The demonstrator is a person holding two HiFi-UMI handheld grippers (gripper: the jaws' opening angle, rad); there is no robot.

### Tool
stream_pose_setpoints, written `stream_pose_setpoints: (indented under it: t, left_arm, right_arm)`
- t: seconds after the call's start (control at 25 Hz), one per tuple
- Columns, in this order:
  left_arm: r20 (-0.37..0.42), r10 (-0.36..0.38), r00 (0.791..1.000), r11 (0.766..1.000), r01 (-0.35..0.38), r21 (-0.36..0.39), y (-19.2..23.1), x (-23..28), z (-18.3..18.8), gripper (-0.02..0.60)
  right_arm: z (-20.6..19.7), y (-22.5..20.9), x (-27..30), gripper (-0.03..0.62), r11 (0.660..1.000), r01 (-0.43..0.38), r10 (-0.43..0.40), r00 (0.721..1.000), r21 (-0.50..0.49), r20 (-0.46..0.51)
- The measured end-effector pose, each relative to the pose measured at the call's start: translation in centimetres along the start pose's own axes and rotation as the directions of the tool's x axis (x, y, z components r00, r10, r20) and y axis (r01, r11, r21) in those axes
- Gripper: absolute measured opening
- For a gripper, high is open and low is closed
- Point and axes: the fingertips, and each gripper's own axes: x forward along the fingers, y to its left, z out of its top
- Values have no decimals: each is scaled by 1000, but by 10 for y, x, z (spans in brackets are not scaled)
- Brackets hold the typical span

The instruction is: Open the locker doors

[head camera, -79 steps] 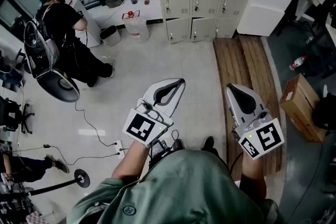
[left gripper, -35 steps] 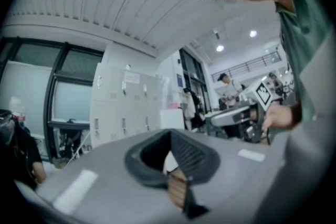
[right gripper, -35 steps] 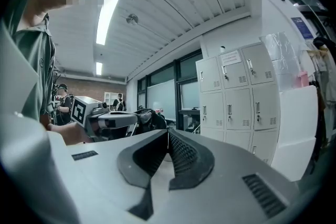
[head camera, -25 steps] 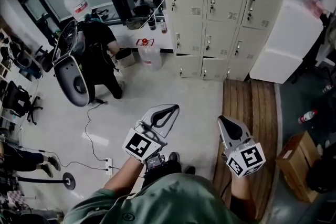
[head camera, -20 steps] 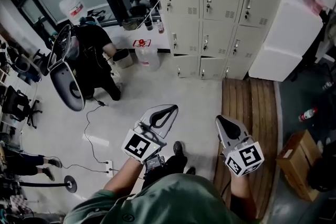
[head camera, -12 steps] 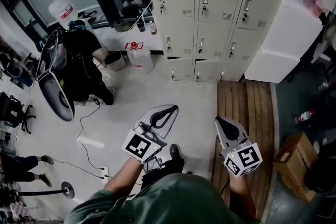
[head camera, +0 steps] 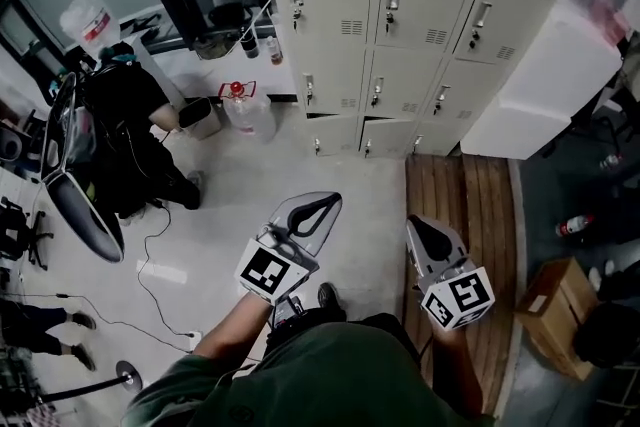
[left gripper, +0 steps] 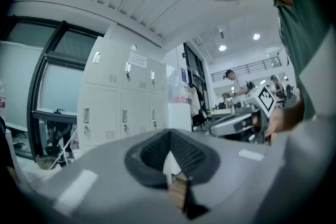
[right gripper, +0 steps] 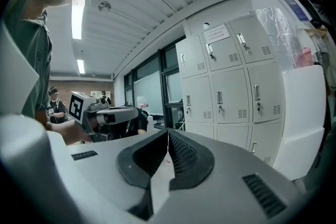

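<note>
Lockers of cream-painted metal (head camera: 400, 25) fill top of head view: rows of small doors w/ silver handles & vent slots, all doors in view look shut. Left gripper (head camera: 332, 200), white body w/ black ribbed pads, is held out over pale tiled floor (head camera: 250, 185), pointing toward lockers but well apart from them. In its own view the jaws meet tip to tip, nothing btwn them. Right gripper (head camera: 413, 222) is likewise closed & empty. It sits over the edge of a brown wooden plank platform (head camera: 470, 205), also well short of the doors. Grippers are side by side, marker cubes nr the hands. Big white block (head camera: 540, 75) sits against right end of lockers. Clear plastic jug w/ red cap (head camera: 243, 110) stands on floor just left of bottom locker row. Person in black clothes (head camera: 125, 125) is further left. Brown cardboard box (head camera: 555, 310) & small red-capped bottle (head camera: 573, 227) lie on dark floor at right.
</note>
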Motion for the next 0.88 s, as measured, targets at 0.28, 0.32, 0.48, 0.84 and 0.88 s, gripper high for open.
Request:
stream_pose_setpoints:
  t: [0.28, 0.32, 0.48, 0.84, 0.88]
  left_arm:
    - [-17, -14, 1000, 1000, 14, -27, 33, 40, -20, 3]
    - [-24, -11, 1000, 999, 10, -33, 37, 47, -25, 3]
    - [-48, 15, 999, 999, -17, -38, 57, 79, -39, 3]
    - [-67, 111, 992, 994, -112, -16, 106, 174, -47, 3]
    - [-64, 120, 991, 993, -121, -11, 110, 184, -46, 3]
  right_arm:
    - [-12, -36, 42, 5, 1000, 3, -2, 999, 24, -41]
    - [-13, -44, 47, 5, 1000, 2, -1, 999, 30, -47]
    - [-24, -80, 73, 5, 998, -19, 22, 998, 61, -58]
    - [-10, -167, 139, 5, 989, -133, 136, 989, 58, -49]
    - [-7, -176, 146, 5, 988, -147, 149, 988, 54, -47]
